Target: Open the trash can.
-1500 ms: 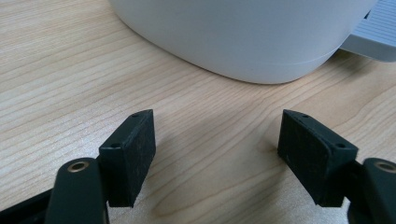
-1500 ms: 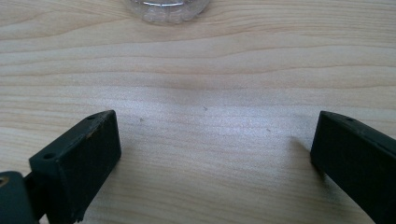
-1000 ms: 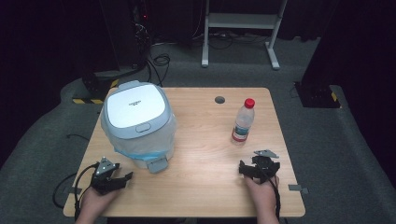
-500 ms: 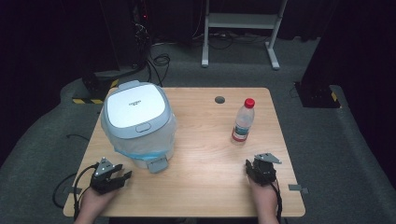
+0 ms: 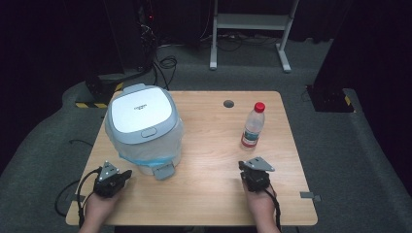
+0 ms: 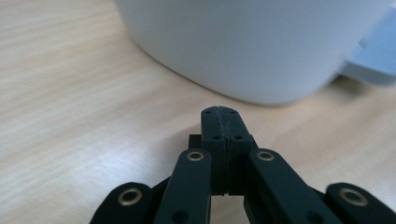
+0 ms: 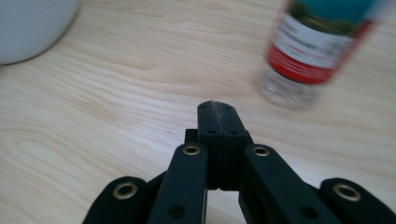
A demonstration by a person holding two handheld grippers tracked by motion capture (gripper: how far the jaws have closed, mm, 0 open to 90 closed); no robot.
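Observation:
A white lidded bin (image 5: 144, 127) with a clear liner and a grey foot pedal (image 5: 163, 170) stands at the table's left. A water bottle (image 5: 253, 125) with a red cap and red label stands at the right. My left gripper (image 5: 127, 173) rests near the front left edge, aimed at the bin's base (image 6: 243, 51). Its jaws have just been closing and now meet, shut (image 6: 219, 112), with nothing between them. My right gripper (image 5: 245, 166) is at the front right and points between bin and bottle (image 7: 317, 51). Its jaws also just closed and are shut (image 7: 216, 106), empty.
The wooden table (image 5: 209, 145) has a round cable hole (image 5: 228, 103) near its far edge. Bare wood lies between the bin and the bottle. Beyond the table are a dark carpeted floor, loose cables and a white stand's legs (image 5: 248, 22).
The right gripper has turned from pointing left to pointing away toward the bottle and shifted slightly left. The left hand has stayed put.

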